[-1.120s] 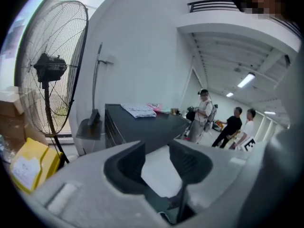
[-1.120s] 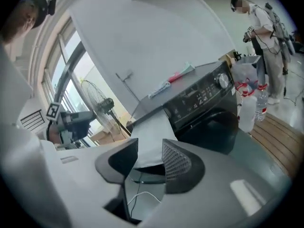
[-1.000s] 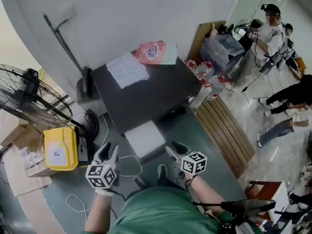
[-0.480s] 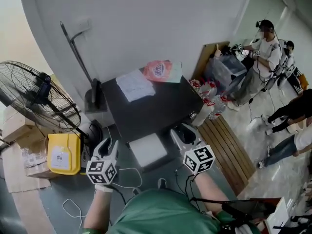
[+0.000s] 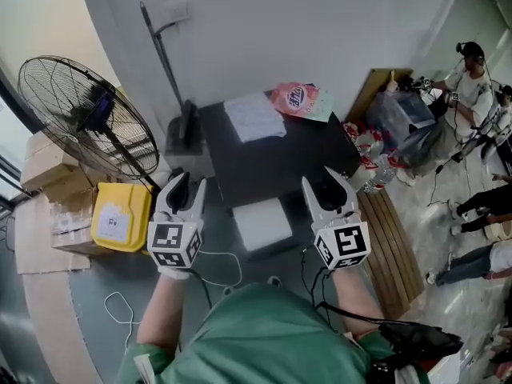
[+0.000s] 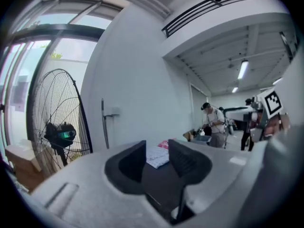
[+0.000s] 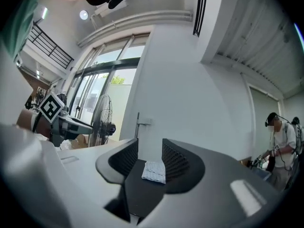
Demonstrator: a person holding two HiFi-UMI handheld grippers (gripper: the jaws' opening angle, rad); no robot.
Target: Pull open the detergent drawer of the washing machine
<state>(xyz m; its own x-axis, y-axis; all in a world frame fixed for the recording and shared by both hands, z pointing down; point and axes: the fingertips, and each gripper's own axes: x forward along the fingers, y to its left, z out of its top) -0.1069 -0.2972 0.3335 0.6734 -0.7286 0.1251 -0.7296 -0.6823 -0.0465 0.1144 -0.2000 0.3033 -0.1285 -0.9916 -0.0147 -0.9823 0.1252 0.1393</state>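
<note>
Both tongs hover level in front of me, short of the dark flat-topped washing machine (image 5: 280, 166) against the white wall. The left tongs (image 5: 190, 186) stand partly apart with nothing between the pads. The right tongs (image 5: 322, 182) are the same: a moderate gap, empty.

I can't pick out the detergent drawer, because from my head view the machine's front face is tucked under its top edge. A white rectangular block (image 5: 262, 222) juts out low at the front, between the two tongs. I can't tell whether it is the drawer or a separate box.

That is my main risk: going for the wrong thing, or closing on a panel edge instead of a handle and slipping off as I pull. A hard tug could also shake the white folded cloth (image 5: 254, 117) and the pink detergent bag (image 5: 298, 98) lying on the machine's top near the wall. A loose white cable (image 5: 214, 256) loops on the floor by my feet and would likely snag me if I step back.

For room, the floor straight ahead is open. On my left, a large black floor fan (image 5: 88, 114) and a yellow plastic container (image 5: 120, 214) crowd that side. On my right, a slatted wooden platform (image 5: 392, 234) runs alongside the machine. I judge a straight pull back with elbows in to be the safest line.
</note>
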